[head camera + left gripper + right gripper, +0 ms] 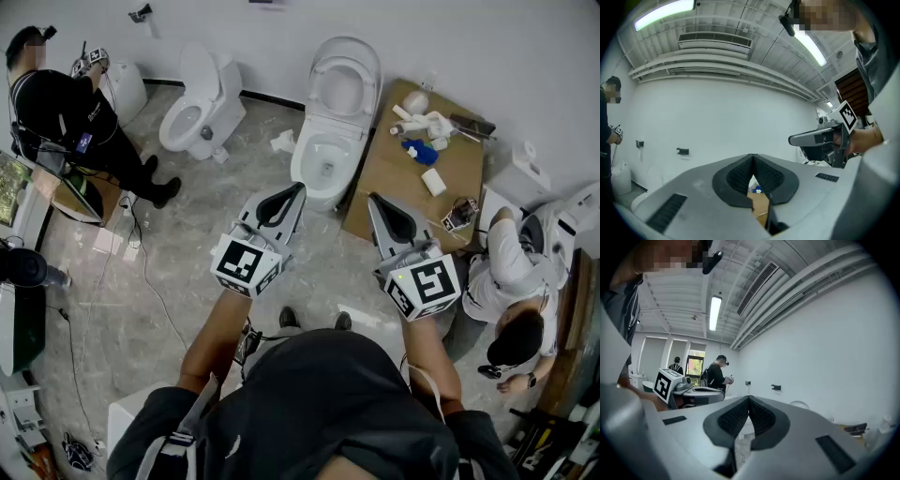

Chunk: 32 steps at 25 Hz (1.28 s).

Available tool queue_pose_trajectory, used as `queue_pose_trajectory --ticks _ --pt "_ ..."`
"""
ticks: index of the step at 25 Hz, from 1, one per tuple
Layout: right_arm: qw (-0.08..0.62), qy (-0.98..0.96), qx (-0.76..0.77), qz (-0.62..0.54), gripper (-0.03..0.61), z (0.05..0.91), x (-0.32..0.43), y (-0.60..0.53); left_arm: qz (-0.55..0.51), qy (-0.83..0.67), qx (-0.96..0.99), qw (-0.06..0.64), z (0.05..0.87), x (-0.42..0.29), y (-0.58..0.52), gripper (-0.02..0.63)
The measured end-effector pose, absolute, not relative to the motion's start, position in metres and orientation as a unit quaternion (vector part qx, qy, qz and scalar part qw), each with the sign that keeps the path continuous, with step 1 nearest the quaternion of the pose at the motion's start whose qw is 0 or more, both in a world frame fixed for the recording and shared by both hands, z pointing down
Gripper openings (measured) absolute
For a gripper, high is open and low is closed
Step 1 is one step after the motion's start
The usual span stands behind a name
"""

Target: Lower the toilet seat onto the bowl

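A white toilet (pixel 323 159) stands ahead by the back wall, its seat and lid (pixel 347 80) raised upright against the tank. My left gripper (pixel 300 187) is held in the air short of the bowl, its jaws shut with nothing between them. My right gripper (pixel 372 197) floats beside it to the right, also shut and empty, near the bowl's right side. Neither touches the toilet. In the left gripper view the closed fingertips (pixel 752 157) point at the white wall, with the right gripper (pixel 792 139) alongside. The right gripper view shows its own closed tips (pixel 749 398).
A second toilet (pixel 197 108) stands at the left. A cardboard sheet (pixel 412 173) with a blue item and white bits lies right of the bowl. One person (pixel 66 122) stands at far left and another (pixel 506 281) crouches at right. Cables run over the marble floor (pixel 178 253).
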State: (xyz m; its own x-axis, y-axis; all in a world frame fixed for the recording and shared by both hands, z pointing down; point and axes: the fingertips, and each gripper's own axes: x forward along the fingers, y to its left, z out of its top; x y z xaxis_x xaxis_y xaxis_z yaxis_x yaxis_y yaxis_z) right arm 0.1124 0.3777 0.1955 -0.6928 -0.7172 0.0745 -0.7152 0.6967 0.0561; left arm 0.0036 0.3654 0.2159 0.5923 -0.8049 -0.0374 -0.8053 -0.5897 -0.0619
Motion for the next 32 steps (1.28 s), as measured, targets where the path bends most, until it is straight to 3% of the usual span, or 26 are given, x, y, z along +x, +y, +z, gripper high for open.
queue_pose_trajectory --ticks 23,32 --pt "0.039 -0.930 0.366 -0.009 0.009 0.207 0.183 0.348 -0.017 0.480 -0.876 0.040 0.230 0.082 0.345 0.003" --pt "0.045 -0.928 0.369 -0.001 0.009 0.212 0.170 0.326 -0.019 0.479 -0.877 0.029 0.233 0.066 0.325 0.003"
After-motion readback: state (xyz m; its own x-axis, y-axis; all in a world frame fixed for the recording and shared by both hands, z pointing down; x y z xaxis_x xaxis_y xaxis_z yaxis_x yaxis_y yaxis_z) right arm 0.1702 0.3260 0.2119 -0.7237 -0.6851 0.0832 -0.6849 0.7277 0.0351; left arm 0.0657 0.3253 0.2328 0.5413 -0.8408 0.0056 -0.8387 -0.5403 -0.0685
